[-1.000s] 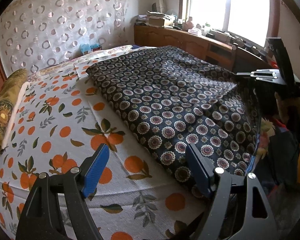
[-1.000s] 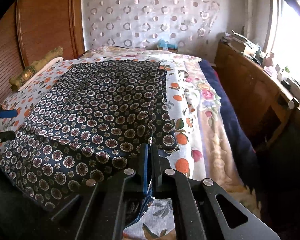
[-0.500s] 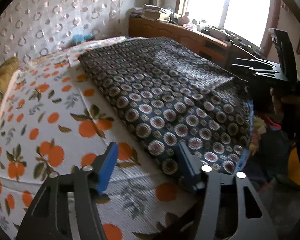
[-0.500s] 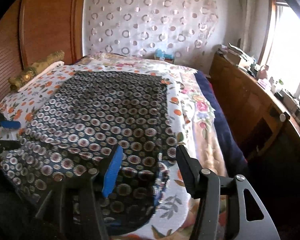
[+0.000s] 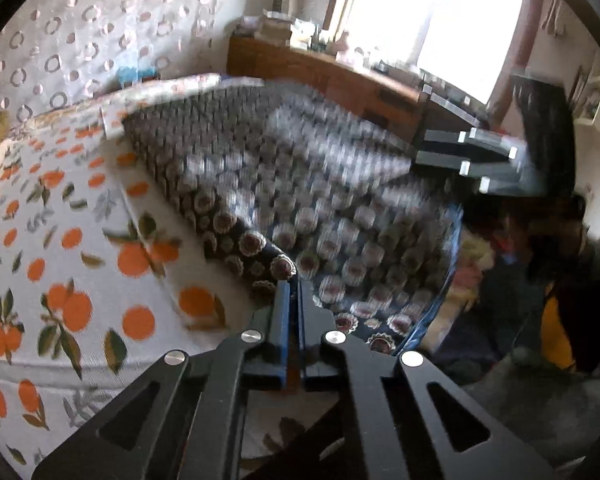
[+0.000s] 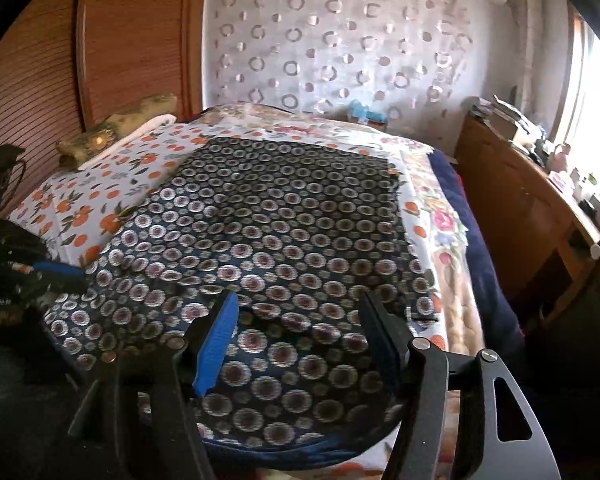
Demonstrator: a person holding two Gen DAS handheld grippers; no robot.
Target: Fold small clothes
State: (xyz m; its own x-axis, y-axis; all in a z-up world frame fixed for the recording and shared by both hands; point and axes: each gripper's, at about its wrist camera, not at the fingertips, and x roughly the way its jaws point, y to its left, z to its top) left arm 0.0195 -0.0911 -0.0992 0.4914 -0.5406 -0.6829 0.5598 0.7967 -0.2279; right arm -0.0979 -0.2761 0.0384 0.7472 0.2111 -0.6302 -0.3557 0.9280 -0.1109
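Note:
A dark navy garment with round floral medallions (image 6: pixel 268 224) lies spread flat over the bed; it also shows, blurred, in the left wrist view (image 5: pixel 300 184). My left gripper (image 5: pixel 294 292) is shut on the garment's near left edge, which puckers up between the blue pads. It shows at the left edge of the right wrist view (image 6: pixel 56 270). My right gripper (image 6: pixel 300 320) is open and empty, hovering over the near right part of the garment. It shows at the right in the left wrist view (image 5: pixel 472 156).
The bed sheet with orange fruit print (image 5: pixel 60 240) lies left of the garment. A rolled yellow-green cloth (image 6: pixel 112 132) sits by the wooden headboard (image 6: pixel 112 40). A wooden sideboard with clutter (image 6: pixel 540 208) runs along the right under the window.
My left gripper went from open beside the garment's edge to shut on it. My right gripper let go of the garment's corner, opened, and lifted above the cloth.

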